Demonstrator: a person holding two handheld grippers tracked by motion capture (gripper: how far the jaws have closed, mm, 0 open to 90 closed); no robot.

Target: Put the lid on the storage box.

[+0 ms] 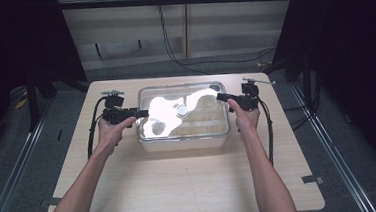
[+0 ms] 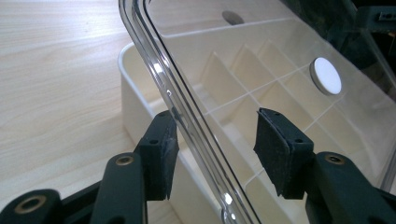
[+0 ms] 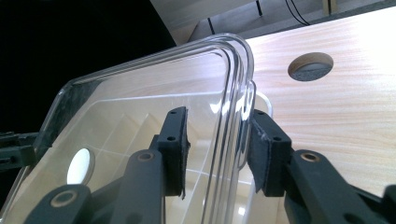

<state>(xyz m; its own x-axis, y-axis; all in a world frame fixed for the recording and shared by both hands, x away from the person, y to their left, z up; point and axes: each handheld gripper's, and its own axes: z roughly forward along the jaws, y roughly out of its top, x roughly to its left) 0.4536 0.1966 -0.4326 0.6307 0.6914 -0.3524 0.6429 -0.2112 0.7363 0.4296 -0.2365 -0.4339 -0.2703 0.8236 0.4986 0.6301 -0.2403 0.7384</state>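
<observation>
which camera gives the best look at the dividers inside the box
The left gripper view: through the clear lid the dividers show as a crisp grid of cells. The right gripper view catches a few dividers at a flatter angle. In the high view, glare on the lid hides most of the box interior.

Clear lid (image 1: 186, 111) rim between each claw's jaws; bare table (image 1: 181, 186) all around the box (image 1: 183, 142).
</observation>
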